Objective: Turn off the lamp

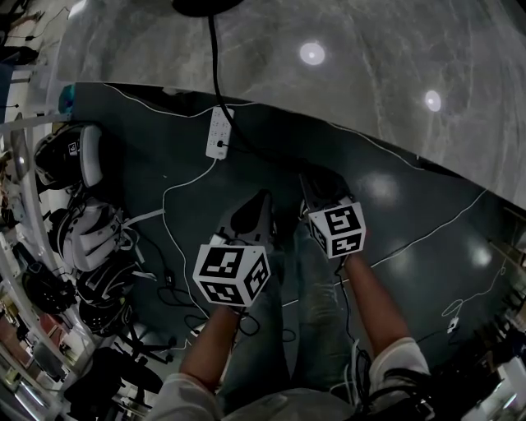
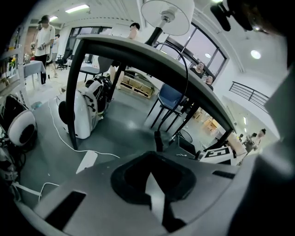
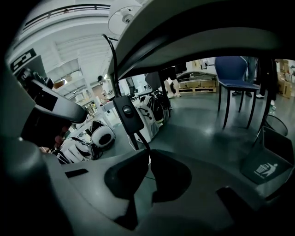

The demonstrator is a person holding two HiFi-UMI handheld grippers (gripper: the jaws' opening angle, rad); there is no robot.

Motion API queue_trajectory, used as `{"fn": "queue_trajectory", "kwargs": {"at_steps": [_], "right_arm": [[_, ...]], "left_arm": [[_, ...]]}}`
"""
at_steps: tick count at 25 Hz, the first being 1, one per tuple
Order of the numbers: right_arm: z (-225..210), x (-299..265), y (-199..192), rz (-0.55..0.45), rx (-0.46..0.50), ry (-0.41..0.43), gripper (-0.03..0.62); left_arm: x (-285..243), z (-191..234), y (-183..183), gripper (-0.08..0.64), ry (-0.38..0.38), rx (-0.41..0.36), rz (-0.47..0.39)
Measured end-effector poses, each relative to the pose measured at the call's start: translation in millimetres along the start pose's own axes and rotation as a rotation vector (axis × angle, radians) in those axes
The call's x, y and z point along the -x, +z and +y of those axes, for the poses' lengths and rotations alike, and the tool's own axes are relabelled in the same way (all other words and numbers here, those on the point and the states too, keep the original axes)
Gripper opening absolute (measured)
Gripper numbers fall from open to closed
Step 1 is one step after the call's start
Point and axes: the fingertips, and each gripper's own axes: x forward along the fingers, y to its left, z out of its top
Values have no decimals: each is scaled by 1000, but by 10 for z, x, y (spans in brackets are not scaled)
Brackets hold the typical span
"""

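Steadying the cord (image 3: 142,140) looks to be the step in hand: the right gripper (image 3: 149,154) has its fingers (image 3: 127,174) closed together on that black cord. They pinch it just below the switch (image 3: 125,113), which hangs right above the fingertips with its round button (image 3: 127,109) facing this way. Beside it, the left gripper (image 2: 152,159) has its fingers (image 2: 131,177) pressed together with nothing between them, so it holds nothing and is free to act. The left forearm (image 1: 209,349) and right forearm (image 1: 380,308) reach forward and down from the body, side by side. Both grippers tilt downward near the front edge of the bench (image 1: 370,74). My reading is that the next move falls to the left hand: bring its closed tip across to the button and press squarely while the right holds the cord. A hanging switch would likely swing away from a push unless braced. Farther out, a black cord drops over the bench edge to a white power strip (image 1: 218,131) on the floor. The lamp (image 2: 168,14) stands on the bench top, well above both grippers; whether it is lit I cannot tell.
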Motion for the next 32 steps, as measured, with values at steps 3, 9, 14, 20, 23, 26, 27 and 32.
{"fn": "queue_trajectory", "kwargs": {"at_steps": [3,9,14,20,23,26,27,32], "right_arm": [[8,-3,-62,7,-1,-3,11],[48,3,-131,23,-4,11,15],[86,4,-149,21,-2,22,37],[81,71,-120,-3,-12,5,37],[80,152,-52,-26,-22,-8,37],[60,273,47,-58,-47,-37,15],[57,319,86,-67,-60,-46,12],[110,589,273,-79,-126,-67,0]], "left_arm": [[4,20,-22,6,2,1,-2],[23,15,-41,8,4,7,-4],[29,-1,-80,6,4,3,-1],[53,-22,-103,6,4,-1,-6],[86,-45,-89,8,1,6,-13],[145,-87,-49,8,4,5,-26],[172,-105,-25,8,5,5,-32],[348,-237,126,8,14,12,-53]]}}
